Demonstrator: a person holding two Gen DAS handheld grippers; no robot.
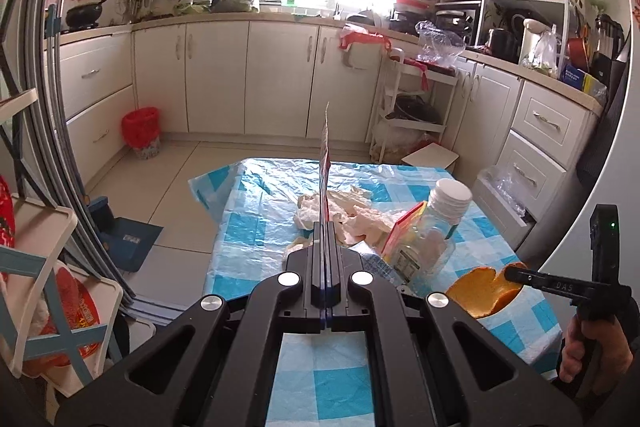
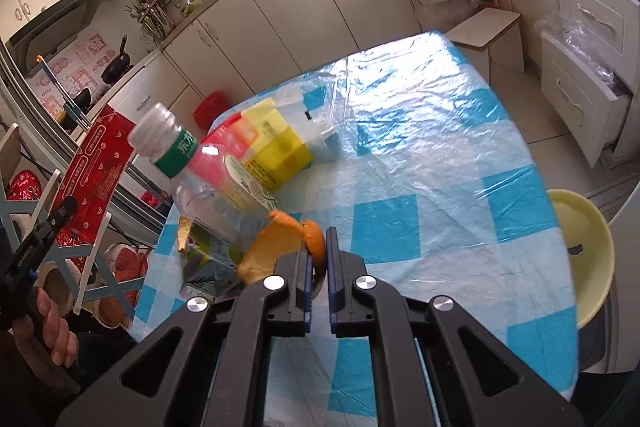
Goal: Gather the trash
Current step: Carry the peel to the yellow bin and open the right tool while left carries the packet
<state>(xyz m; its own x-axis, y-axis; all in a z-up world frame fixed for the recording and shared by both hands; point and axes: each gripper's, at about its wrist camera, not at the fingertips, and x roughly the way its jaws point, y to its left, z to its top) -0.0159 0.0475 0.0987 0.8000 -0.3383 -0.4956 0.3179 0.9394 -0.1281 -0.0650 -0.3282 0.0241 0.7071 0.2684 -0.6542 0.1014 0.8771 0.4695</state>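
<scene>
My left gripper (image 1: pixel 326 227) is shut on a thin red wrapper (image 1: pixel 325 163), which stands edge-on above the fingers. In the right wrist view the same wrapper (image 2: pixel 100 163) shows its flat printed face at the far left, off the table's edge. My right gripper (image 2: pixel 318 245) is shut on a curled orange peel (image 2: pixel 276 247), lifted just above the blue-check tablecloth (image 2: pixel 420 155). From the left wrist view that peel (image 1: pixel 484 287) hangs from the right gripper (image 1: pixel 514 273) at the lower right.
On the table lie a clear plastic bottle (image 2: pixel 216 187), a yellow carton (image 2: pixel 276 151) and crumpled tissues (image 1: pixel 352 215). A red-lined bin (image 1: pixel 141 131) stands on the floor by the cabinets. A blue dustpan (image 1: pixel 128 239) sits left of the table, a yellow stool (image 2: pixel 580 255) right.
</scene>
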